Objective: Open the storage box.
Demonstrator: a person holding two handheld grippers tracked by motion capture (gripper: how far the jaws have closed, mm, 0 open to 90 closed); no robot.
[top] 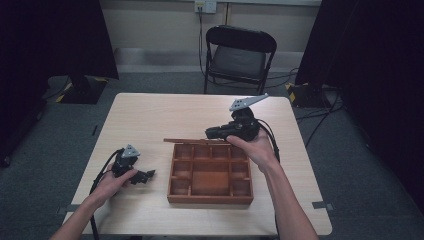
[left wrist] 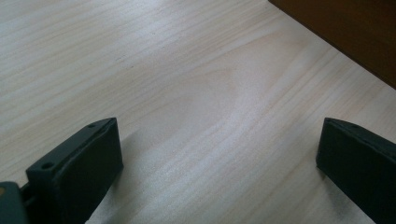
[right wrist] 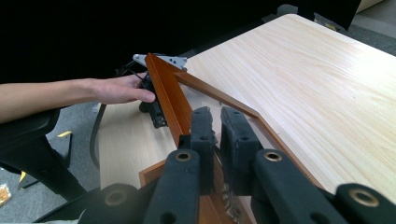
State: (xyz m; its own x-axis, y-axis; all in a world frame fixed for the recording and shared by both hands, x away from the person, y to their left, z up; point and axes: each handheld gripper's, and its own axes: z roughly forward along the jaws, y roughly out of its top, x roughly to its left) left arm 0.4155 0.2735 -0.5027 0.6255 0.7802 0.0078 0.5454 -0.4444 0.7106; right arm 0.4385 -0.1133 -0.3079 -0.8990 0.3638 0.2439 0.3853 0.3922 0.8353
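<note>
right claw (top: 216, 133) pinches the raised lid (top: 196, 141) at the far edge of the wooden box (top: 210, 174), jaws nearly closed on its clear panel, seen up close in the right gripper view. left claw (top: 146, 175) rests on the table (top: 150, 115) beside the box, jaws wide apart, holding nothing.

The table (top: 150, 120) is pale, light-grained wood. The compartment box (top: 210, 172) is reddish-brown wood; both grippers are black with grey plates.
</note>
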